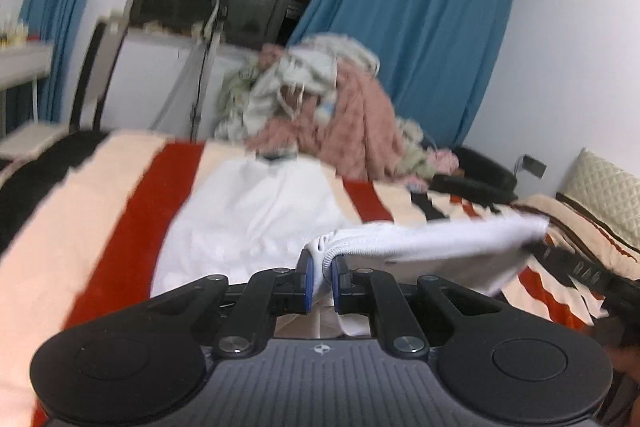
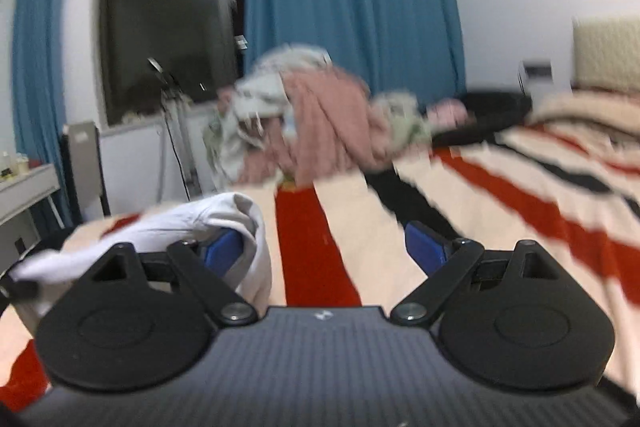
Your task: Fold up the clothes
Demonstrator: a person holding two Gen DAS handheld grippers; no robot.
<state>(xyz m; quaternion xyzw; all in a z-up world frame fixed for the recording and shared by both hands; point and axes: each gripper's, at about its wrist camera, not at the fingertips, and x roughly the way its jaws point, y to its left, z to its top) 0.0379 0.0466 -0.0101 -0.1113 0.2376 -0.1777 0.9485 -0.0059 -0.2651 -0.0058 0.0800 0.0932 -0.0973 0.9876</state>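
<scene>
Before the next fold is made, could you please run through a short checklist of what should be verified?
1. Left hand-held gripper clamped on the white garment: ok.
2. Right hand-held gripper holding cloth: not ok, jaws open, fabric only draped over its left finger.
3. Garment flat on the striped blanket: not ok, one edge lifted.
4. Clothes pile apart from the garment: cannot tell, blurred.
</scene>
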